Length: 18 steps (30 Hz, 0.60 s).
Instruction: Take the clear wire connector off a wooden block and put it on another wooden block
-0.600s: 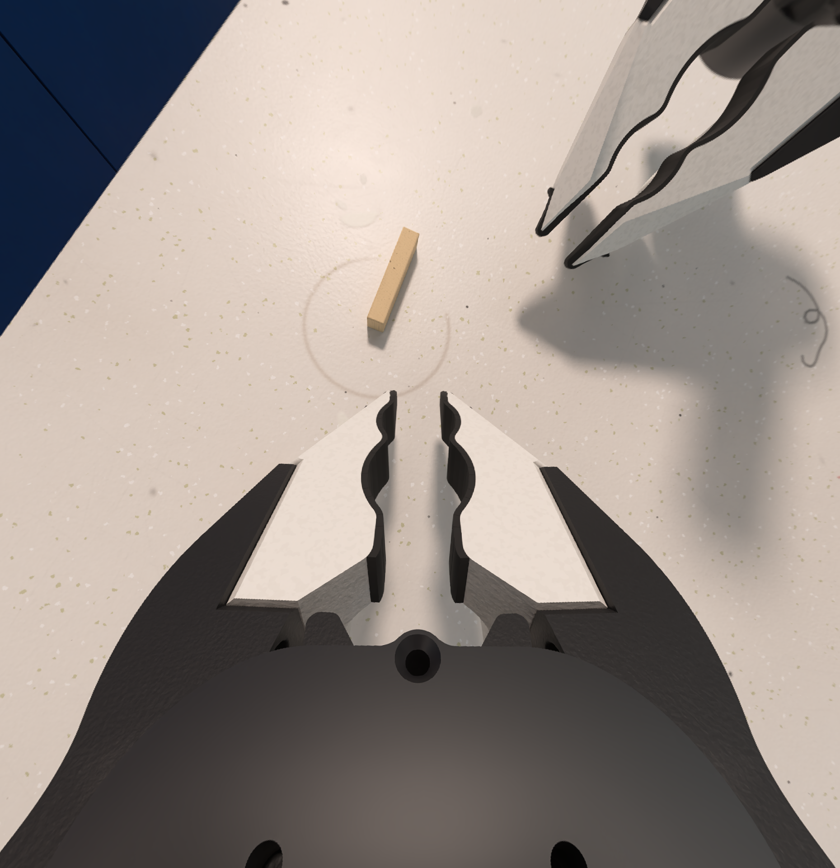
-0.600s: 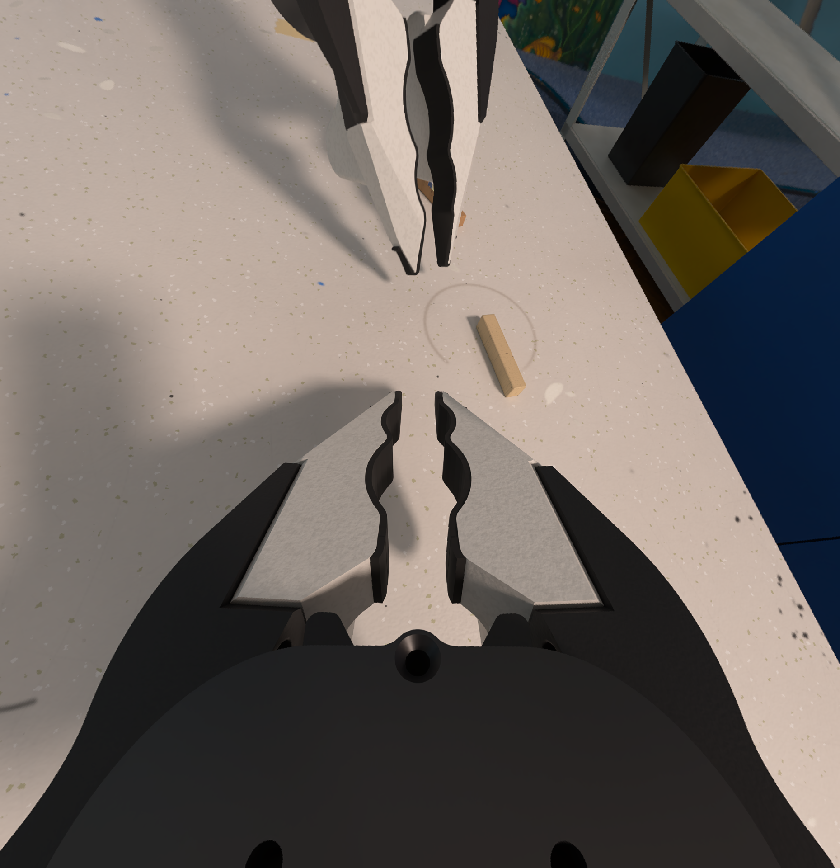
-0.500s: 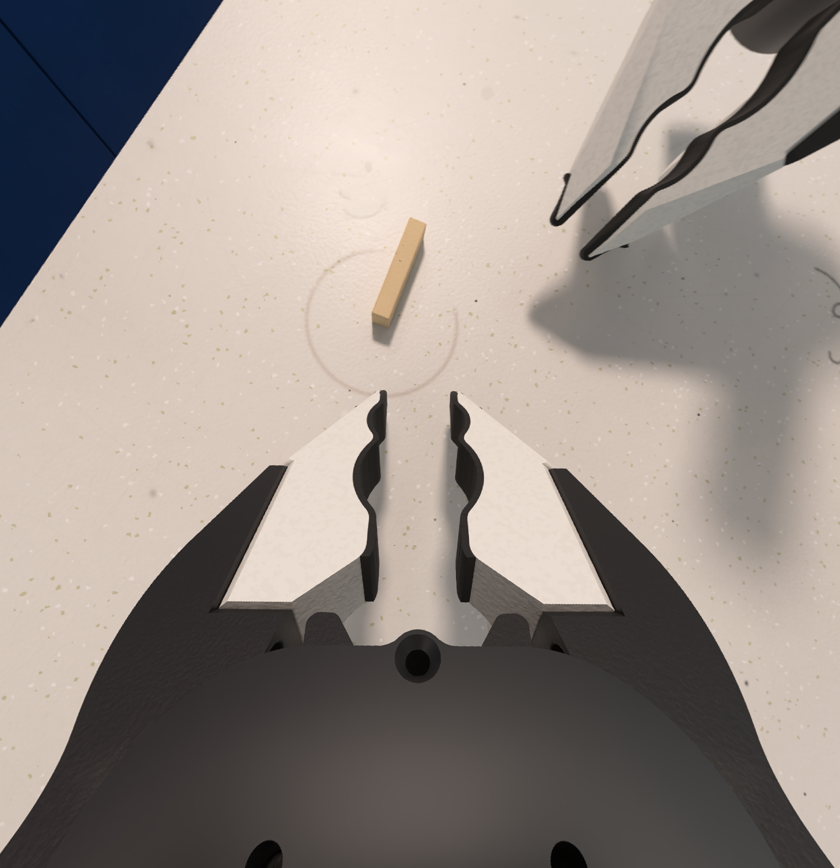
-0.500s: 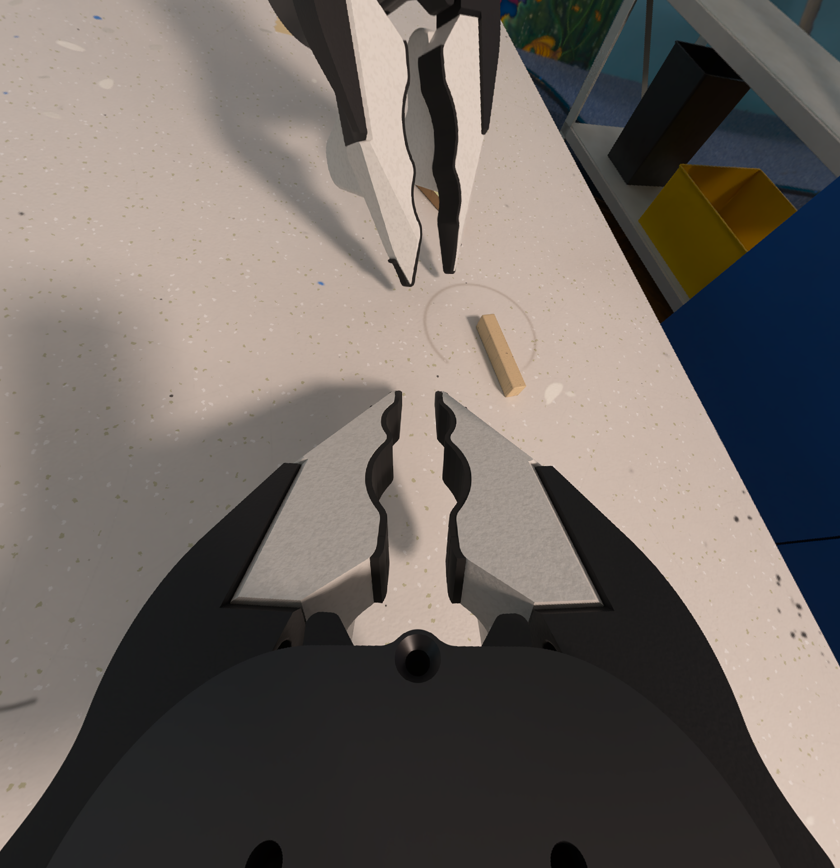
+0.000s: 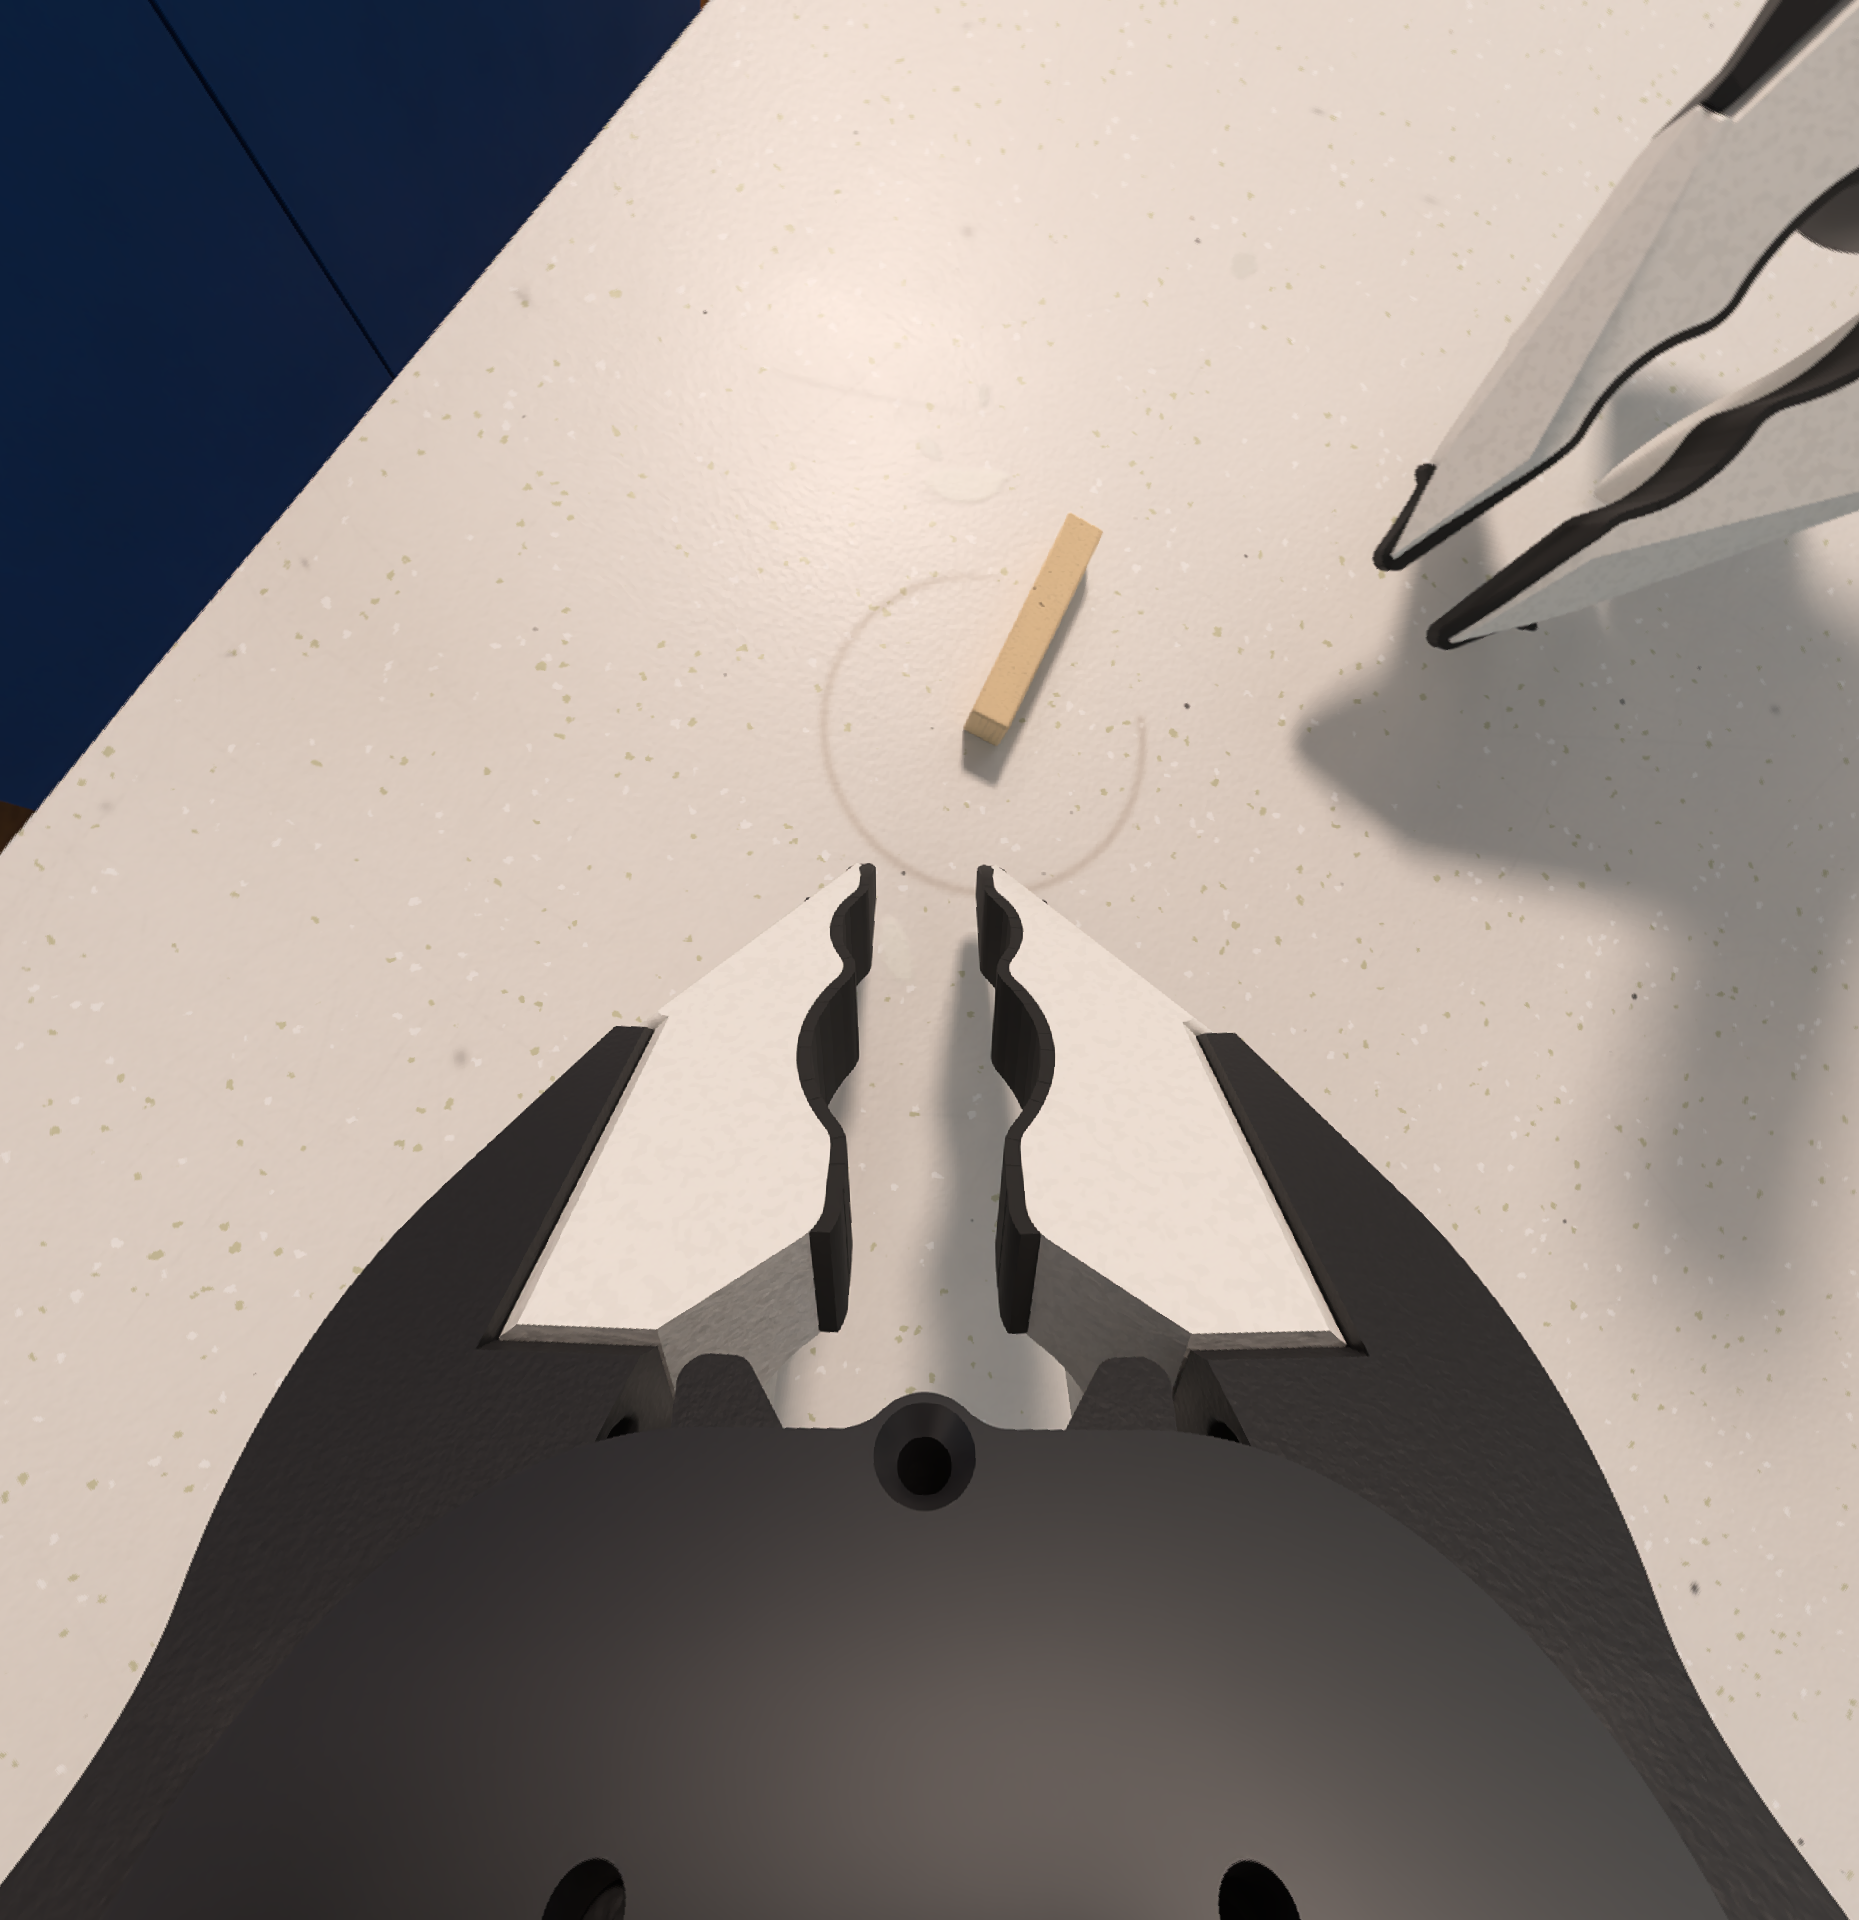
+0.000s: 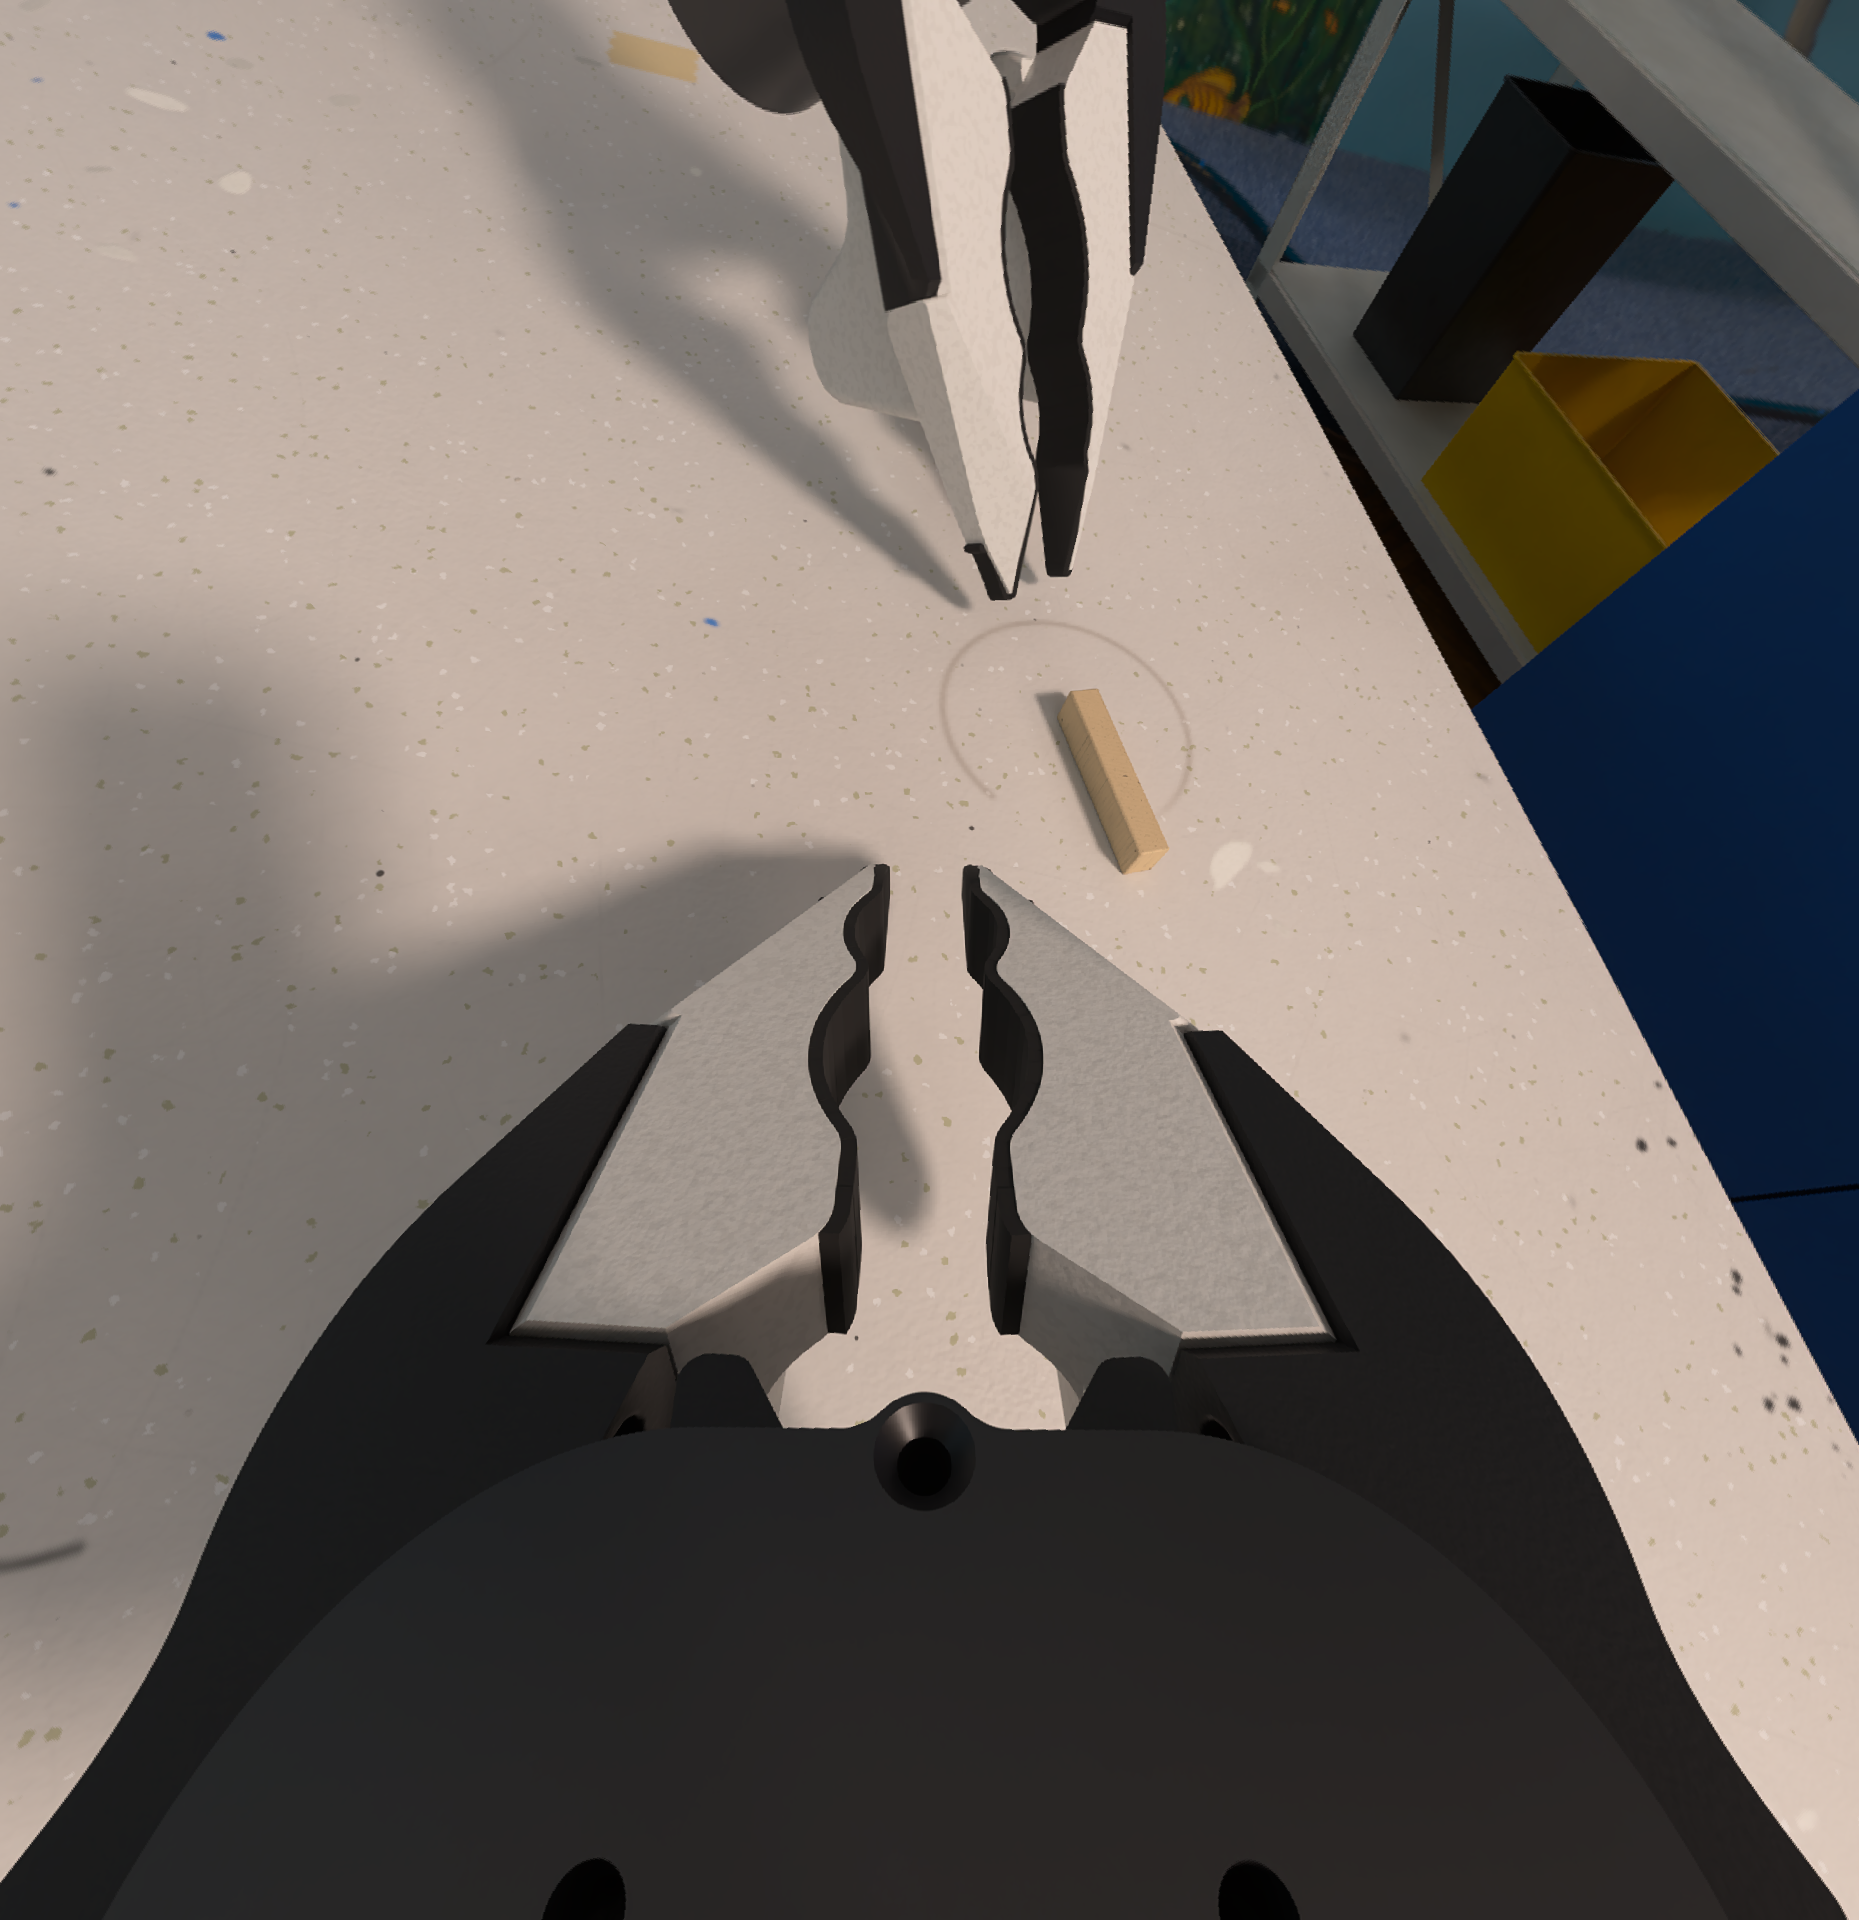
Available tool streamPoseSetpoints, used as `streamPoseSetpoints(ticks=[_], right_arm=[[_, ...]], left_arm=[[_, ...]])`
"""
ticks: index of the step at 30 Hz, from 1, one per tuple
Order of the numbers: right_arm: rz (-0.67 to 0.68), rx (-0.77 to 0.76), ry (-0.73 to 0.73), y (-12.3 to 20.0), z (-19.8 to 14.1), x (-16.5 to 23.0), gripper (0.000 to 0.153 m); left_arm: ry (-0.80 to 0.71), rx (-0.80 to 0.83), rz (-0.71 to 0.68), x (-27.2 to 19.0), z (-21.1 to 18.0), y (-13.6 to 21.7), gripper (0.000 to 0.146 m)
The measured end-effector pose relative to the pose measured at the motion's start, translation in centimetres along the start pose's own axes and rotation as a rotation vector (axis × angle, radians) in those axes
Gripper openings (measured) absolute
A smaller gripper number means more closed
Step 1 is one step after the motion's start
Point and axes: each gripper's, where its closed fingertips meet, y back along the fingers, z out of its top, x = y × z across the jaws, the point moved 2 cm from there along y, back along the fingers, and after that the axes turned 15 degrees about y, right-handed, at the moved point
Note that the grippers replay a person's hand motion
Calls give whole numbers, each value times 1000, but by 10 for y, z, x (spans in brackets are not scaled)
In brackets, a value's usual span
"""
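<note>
Left claw (image 5: 925,883) sits low centre in its own view, fingers parted with a narrow gap and nothing between them — released. Just above its tips, centre frame, a small wooden block (image 5: 1033,634) lies flat on the speckled pale table (image 5: 489,831), partly inside a faint ring mark (image 5: 982,748), its top bare. Right claw (image 5: 1408,597) enters from the upper right of that view, tips hanging near the table to the right of the block, apart from it; its shadow falls below. In the right wrist view, right claw (image 6: 925,883) is likewise released, gap narrow, nothing held. Same block (image 6: 1110,781) lies just up and right of its tips. Left claw (image 6: 1024,582) comes down from top centre, tips close above the ring mark. A second wooden block (image 6: 652,56) shows at the top edge, left of centre, partly hidden. Clear wire connector — cannot find it in either view. Yellow bin (image 6: 1590,488) and black box (image 6: 1507,239) stand off the table, upper right.
</note>
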Motion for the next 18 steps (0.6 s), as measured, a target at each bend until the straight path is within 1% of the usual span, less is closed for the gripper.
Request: streamPoseSetpoints(ticks=[3,8,11,15,17,18], right_arm=[[2,1,0,0,0,0,14],[2,1,-1,0,-1,0,14],[2,1,-4,0,-1,0,14],[8,2,-6,-1,-2,1,14],[11,4,-5,-2,-2,2,14],[13,4,-5,-2,-2,2,14]], left_arm=[[12,1,5,4,1,0,19],[-11,-12,25,5,4,7,21],[-41,-28,57,7,2,20,29],[-61,-3,151,19,-9,42,46],[-70,37,186,25,-18,51,50],[-76,61,200,28,-23,55,50]])
